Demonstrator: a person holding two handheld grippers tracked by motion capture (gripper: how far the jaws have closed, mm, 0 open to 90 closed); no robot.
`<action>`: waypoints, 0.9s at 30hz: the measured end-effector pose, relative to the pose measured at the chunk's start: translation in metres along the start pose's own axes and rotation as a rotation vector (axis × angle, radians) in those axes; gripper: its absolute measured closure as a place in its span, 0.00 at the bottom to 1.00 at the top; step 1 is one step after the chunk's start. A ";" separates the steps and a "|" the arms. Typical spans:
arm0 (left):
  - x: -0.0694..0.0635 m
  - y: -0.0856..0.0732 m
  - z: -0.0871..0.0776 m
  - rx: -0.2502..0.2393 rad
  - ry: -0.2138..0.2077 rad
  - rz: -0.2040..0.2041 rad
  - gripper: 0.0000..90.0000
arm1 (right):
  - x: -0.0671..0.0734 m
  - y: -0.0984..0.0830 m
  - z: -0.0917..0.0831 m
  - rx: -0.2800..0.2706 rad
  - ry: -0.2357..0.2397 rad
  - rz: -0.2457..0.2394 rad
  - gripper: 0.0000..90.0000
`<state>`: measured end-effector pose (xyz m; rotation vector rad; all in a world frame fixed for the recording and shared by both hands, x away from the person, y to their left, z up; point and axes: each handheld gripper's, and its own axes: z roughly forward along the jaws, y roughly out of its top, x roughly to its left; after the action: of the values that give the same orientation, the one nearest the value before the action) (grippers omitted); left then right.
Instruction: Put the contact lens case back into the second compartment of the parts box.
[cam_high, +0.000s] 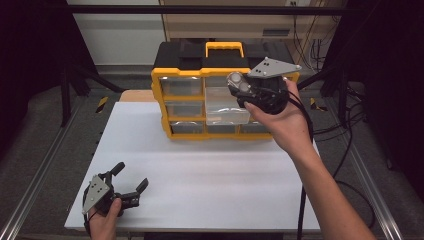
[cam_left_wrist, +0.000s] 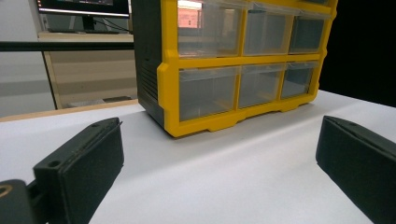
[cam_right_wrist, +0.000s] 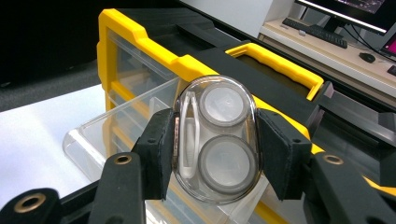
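Jaws of the right gripper (cam_right_wrist: 212, 154) are clamped on either side of a clear oval contact lens case (cam_right_wrist: 218, 140), which is held upright above an open clear drawer (cam_high: 226, 107) pulled out from the yellow-framed organizer (cam_high: 182, 82). Seen from the high view, the case (cam_high: 239, 84) is carried just over the drawer's back part, near the cabinet face. The step in hand is judged to be the placing of the case into that drawer; a lowering between the drawer walls and then a release would be called for next. Little room is offered by the drawer rim and the frame above it, so a tilt toward the open front may be needed. Jaws of the left gripper (cam_high: 131, 181) are spread wide with nothing between them, resting low near the near-left corner of the white counter (cam_high: 200, 185), well apart from the organizer, with broad open room ahead.
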<state>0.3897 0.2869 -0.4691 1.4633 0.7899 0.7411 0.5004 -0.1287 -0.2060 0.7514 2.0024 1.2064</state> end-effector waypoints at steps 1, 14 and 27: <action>0.000 0.000 0.000 0.000 0.000 0.000 0.01 | 0.000 0.000 0.000 0.000 0.000 0.001 0.55; 0.000 0.000 0.000 0.000 0.000 0.000 0.01 | 0.003 0.000 0.004 0.007 0.013 -0.003 0.55; 0.000 0.000 0.000 0.001 -0.002 0.000 0.01 | 0.005 0.000 0.009 0.015 0.027 0.007 0.55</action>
<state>0.3898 0.2867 -0.4692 1.4645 0.7894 0.7391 0.5044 -0.1205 -0.2102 0.7539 2.0343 1.2123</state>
